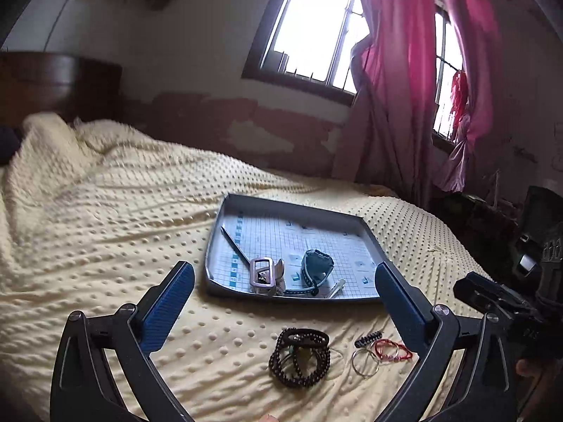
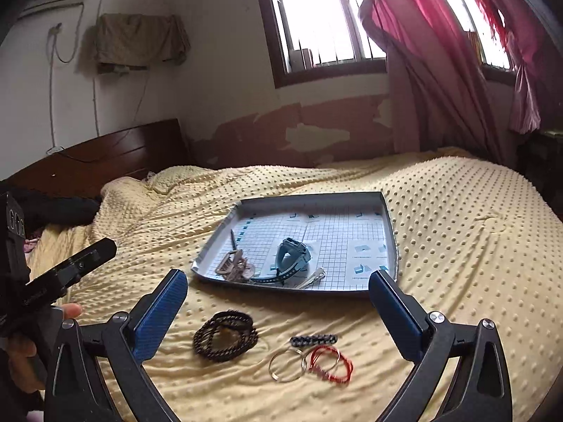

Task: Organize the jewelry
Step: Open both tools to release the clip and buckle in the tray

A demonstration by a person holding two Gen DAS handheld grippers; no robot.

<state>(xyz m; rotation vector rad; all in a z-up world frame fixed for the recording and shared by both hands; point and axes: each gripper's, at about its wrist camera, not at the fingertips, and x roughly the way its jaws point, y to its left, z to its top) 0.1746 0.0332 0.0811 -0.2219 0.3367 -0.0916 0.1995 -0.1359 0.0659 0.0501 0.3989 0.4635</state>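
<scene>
A grey tray (image 1: 211,246) (image 2: 390,232) with a grid-printed floor lies on the yellow bedspread. In it are a pink buckle piece (image 1: 262,274) (image 2: 234,265), a blue-grey watch (image 1: 316,265) (image 2: 293,255), a dark pen (image 1: 234,242) (image 2: 233,239) and a pale clip (image 1: 336,288) (image 2: 313,277). On the bedspread in front lie dark bead bracelets (image 1: 301,357) (image 2: 225,336), a small black beaded piece (image 1: 367,339) (image 2: 313,340), thin metal rings (image 1: 364,364) (image 2: 286,364) and red string bracelets (image 1: 392,348) (image 2: 330,362). My left gripper (image 1: 285,283) and right gripper (image 2: 278,290) hang open above them, holding nothing.
The dotted yellow bedspread (image 1: 105,228) (image 2: 475,246) covers the bed, rumpled toward the dark wooden headboard (image 2: 116,154). Behind stand a peeling wall, a window (image 1: 316,28) and pink curtains (image 2: 432,52). A hand (image 2: 24,348) holds the other gripper's body at the left edge.
</scene>
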